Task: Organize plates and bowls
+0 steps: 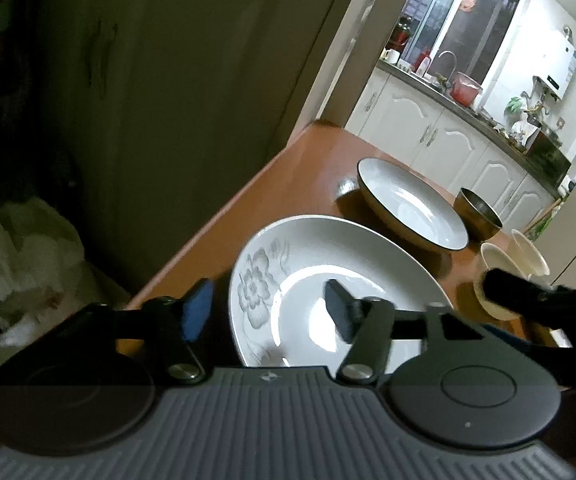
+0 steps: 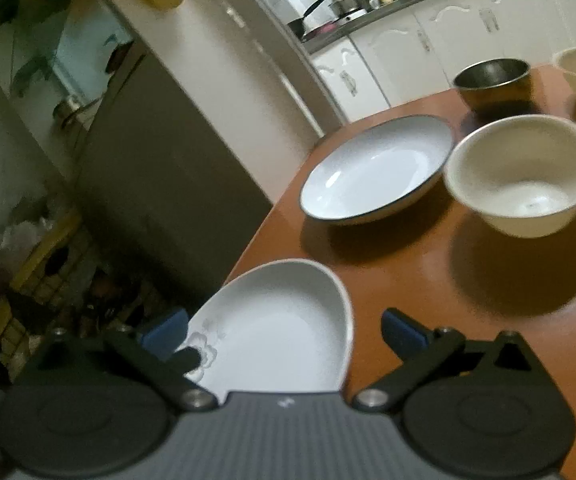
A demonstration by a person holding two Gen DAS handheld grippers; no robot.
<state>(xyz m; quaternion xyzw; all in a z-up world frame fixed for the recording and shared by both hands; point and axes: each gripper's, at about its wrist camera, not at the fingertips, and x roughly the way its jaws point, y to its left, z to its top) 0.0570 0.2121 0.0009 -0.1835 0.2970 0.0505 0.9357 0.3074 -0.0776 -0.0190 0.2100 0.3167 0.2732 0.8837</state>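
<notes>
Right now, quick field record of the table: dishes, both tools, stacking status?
surface: orange table
nearest dish: floral plate, at the table's edge
behind it: dark-rimmed plate
bowls: dark metal bowl, cream bowl, more at right
left tool: open, straddling the floral plate's rim, not gripping
right tool: open, empty
stacked: nothing visibly nested
</notes>
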